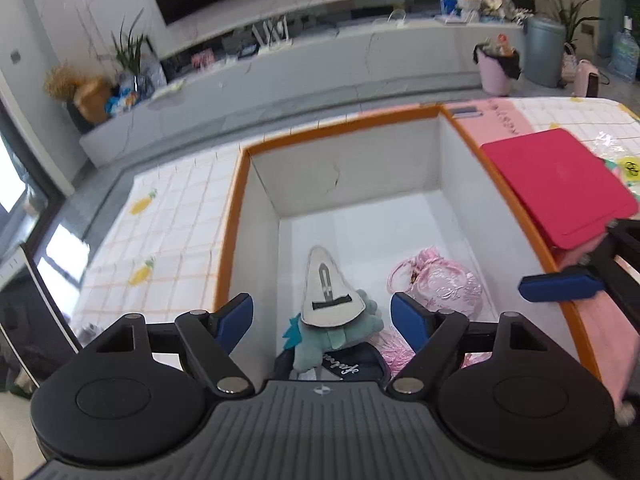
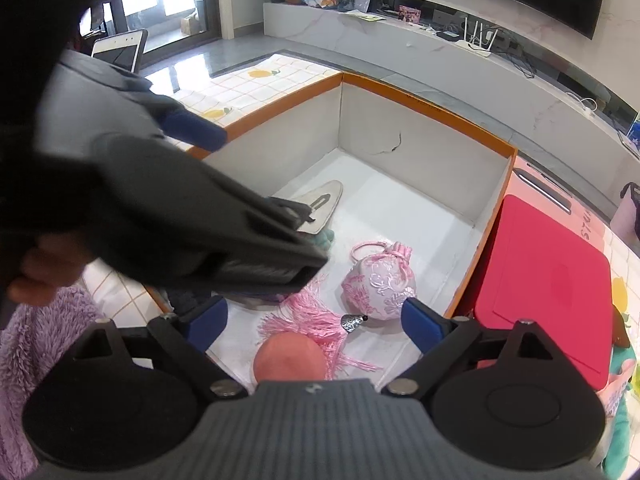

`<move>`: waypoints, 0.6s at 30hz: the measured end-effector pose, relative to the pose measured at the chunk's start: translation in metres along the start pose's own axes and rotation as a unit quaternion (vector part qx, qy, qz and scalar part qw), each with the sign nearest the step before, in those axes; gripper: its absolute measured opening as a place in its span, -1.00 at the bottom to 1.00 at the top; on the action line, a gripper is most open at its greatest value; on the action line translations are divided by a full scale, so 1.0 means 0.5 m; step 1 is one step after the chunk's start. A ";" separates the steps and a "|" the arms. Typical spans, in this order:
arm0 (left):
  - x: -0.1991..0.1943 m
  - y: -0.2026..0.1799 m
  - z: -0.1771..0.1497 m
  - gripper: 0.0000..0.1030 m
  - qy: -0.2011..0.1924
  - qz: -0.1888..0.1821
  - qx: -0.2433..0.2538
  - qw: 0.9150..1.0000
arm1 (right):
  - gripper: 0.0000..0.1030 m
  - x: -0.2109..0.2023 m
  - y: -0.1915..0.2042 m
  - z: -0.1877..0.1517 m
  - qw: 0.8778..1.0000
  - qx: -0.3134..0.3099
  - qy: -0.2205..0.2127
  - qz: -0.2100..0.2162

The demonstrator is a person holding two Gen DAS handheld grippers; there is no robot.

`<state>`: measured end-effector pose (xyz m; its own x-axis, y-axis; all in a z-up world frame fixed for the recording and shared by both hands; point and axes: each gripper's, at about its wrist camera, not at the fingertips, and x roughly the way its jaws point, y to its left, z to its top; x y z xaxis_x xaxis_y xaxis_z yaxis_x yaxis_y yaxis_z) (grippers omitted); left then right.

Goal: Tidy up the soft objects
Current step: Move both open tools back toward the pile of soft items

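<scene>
While I hover over the orange-rimmed box [image 1: 236,216], my left gripper [image 1: 322,318] gapes wide and empty above the teal plush toy [image 1: 334,330] lying inside; rightward, the pink embroidered pouch [image 2: 380,284] rests inside too, my right gripper [image 2: 316,326] spread open, holding nothing.

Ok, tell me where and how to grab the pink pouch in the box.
Grip the pink pouch at its gathered neck, coming from above. The round body looks too wide and slippery for a sure pinch, while the cinched neck is narrow and faces up and away from the tassel. The box walls block a sideways approach. The right gripper is open and nearest.
</scene>
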<state>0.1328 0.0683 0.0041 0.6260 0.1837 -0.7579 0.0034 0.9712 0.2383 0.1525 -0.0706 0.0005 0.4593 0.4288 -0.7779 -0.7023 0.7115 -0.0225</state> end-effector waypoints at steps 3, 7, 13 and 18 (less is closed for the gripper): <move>-0.031 -0.003 -0.007 0.79 -0.026 -0.002 0.017 1.000 | 0.81 -0.009 -0.004 0.001 1.000 0.019 0.001 0.011; -0.066 -0.003 -0.011 0.79 -0.043 -0.021 0.020 0.999 | 0.81 -0.026 0.001 0.003 1.000 0.020 -0.005 0.017; -0.107 0.013 -0.018 0.79 -0.062 -0.047 -0.001 0.997 | 0.84 -0.049 0.016 0.004 1.000 0.004 -0.002 0.019; -0.143 0.019 -0.014 0.79 -0.082 -0.050 0.001 0.995 | 0.85 -0.093 0.028 0.008 0.999 -0.021 -0.022 0.013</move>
<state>0.0827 0.0656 0.0566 0.7411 0.0597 -0.6687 0.0734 0.9829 0.1691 0.1238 -0.0784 0.0389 0.4639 0.4707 -0.7505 -0.7361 0.6762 -0.0309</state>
